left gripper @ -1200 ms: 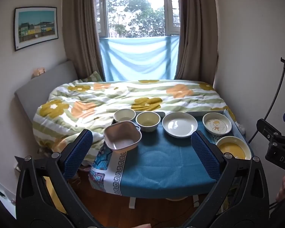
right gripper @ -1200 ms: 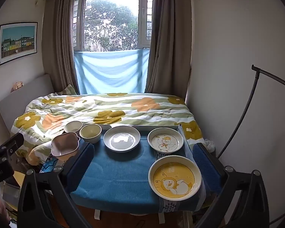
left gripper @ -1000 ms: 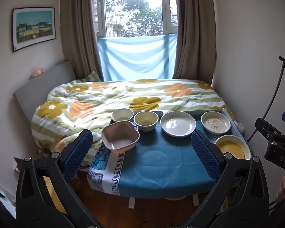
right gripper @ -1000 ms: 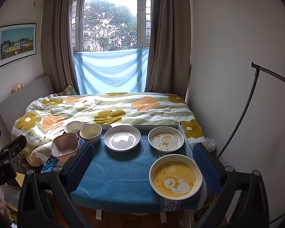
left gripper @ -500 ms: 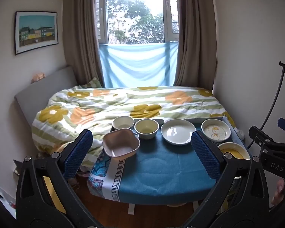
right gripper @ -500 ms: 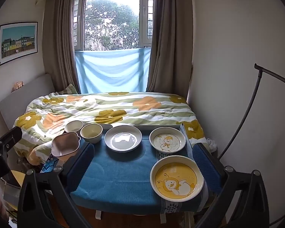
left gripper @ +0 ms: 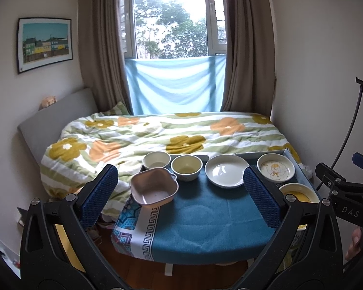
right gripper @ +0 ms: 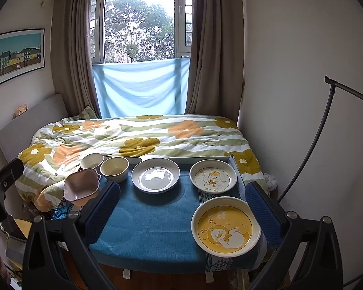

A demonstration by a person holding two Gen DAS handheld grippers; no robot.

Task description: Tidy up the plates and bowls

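Both views have tilted up and back slightly; dishes unmoved. Left gripper point(left gripper: 181, 195) and right gripper point(right gripper: 182, 213) gape empty, short of the pink bowl point(left gripper: 153, 185) and yellow plate point(right gripper: 226, 227). No sorting started.

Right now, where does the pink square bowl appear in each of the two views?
Left wrist: the pink square bowl sits left of centre, at the table's left edge.
Right wrist: pink square bowl at far left, above the left fingertip.
Shared landmark: the yellow bowl just behind it.
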